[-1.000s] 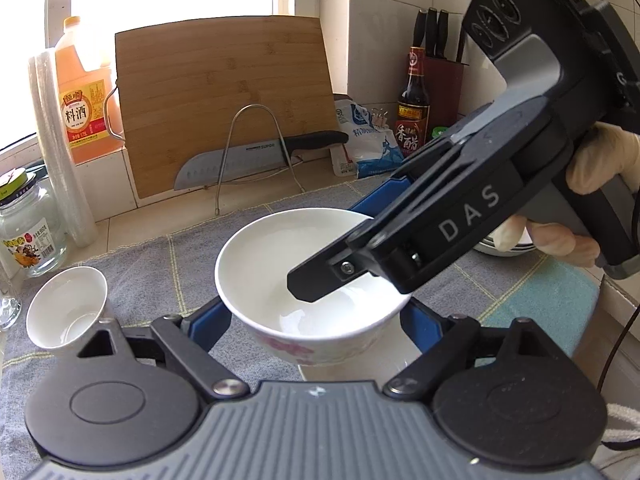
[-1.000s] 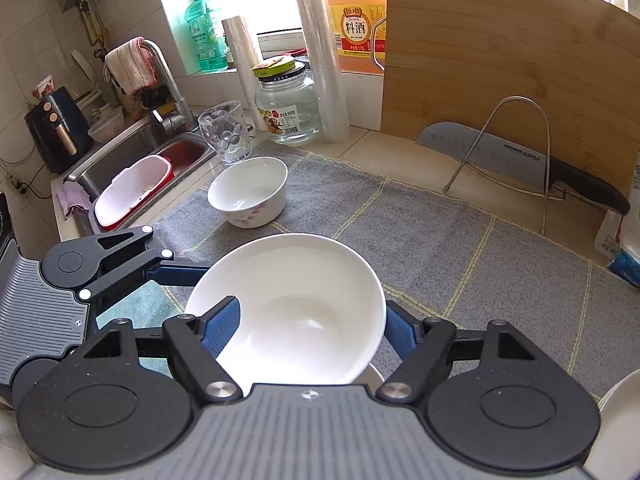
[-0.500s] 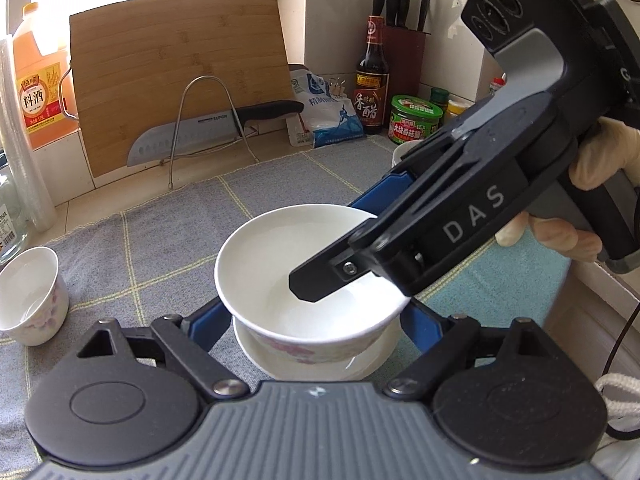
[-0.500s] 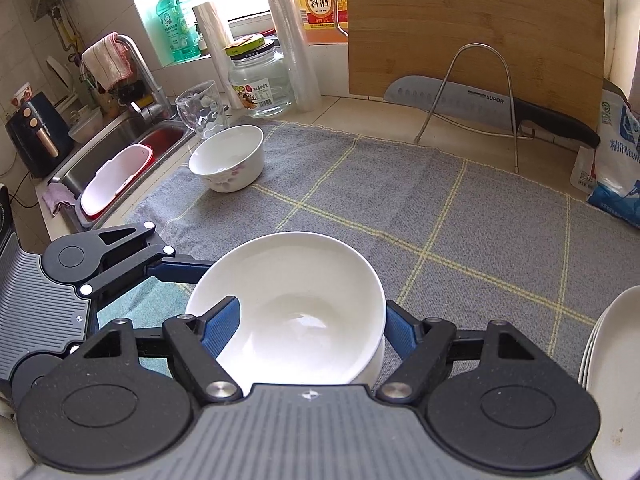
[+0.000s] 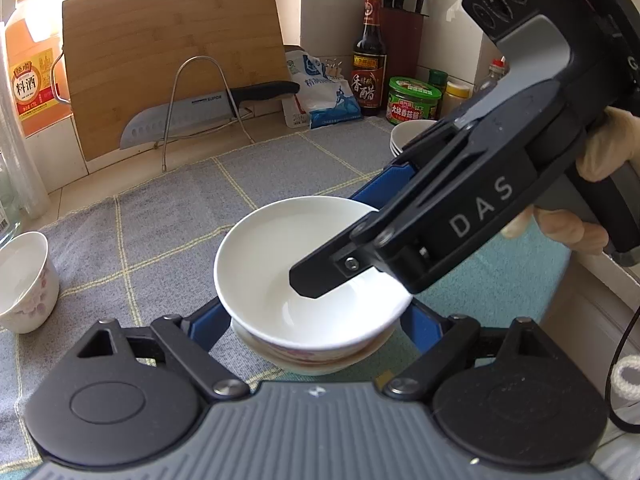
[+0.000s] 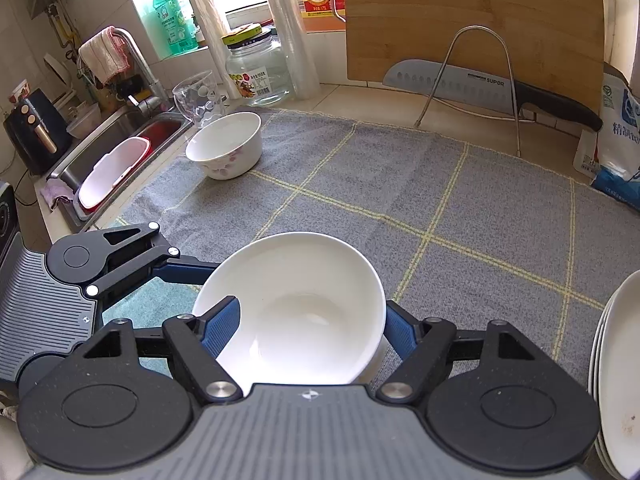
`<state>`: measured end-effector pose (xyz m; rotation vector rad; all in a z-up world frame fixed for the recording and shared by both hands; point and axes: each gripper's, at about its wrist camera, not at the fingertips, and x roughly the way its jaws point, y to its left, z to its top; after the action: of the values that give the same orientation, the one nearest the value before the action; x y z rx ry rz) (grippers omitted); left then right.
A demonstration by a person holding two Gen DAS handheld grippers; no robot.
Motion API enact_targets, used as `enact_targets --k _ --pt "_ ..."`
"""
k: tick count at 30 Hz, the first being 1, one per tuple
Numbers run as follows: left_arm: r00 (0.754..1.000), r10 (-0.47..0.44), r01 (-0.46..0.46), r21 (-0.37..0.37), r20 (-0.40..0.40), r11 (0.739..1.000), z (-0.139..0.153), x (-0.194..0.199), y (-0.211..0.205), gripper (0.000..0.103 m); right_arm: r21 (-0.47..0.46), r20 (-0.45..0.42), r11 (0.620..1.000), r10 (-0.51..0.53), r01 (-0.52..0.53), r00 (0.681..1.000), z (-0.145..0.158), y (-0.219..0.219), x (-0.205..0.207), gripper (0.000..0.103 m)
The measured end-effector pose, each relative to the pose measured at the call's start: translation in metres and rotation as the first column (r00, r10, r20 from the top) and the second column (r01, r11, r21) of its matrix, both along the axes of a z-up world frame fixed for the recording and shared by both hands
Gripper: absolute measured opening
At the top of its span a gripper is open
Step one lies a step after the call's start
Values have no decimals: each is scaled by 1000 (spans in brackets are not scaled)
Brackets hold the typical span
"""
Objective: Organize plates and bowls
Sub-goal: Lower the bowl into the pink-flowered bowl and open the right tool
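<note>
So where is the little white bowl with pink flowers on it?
The little white flowered bowl sits on the grey checked mat's far left corner in the right wrist view, beside the clear glass cup and the sink.

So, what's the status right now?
Left gripper clasps top bowl, atop second bowl. Right gripper straddles its rim, grip unclear. Nothing in the way.

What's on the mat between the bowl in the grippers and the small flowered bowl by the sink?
Nothing: in the right wrist view, only bare grey mat separates the held bowl from the flowered bowl.
</note>
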<state>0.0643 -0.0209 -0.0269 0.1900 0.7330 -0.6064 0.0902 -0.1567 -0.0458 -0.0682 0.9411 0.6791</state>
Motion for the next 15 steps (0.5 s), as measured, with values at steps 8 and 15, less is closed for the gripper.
enact_targets --k 8,15 --pt "1000 -5 5 14 -4 1000 -3 3 -3 91 -5 4 1000 -4 4 1000 -1 0 -1 82" --pt "1000 -8 8 27 10 1000 -3 2 -4 93 -5 -1 1000 -7 7 1000 -3 0 0 82"
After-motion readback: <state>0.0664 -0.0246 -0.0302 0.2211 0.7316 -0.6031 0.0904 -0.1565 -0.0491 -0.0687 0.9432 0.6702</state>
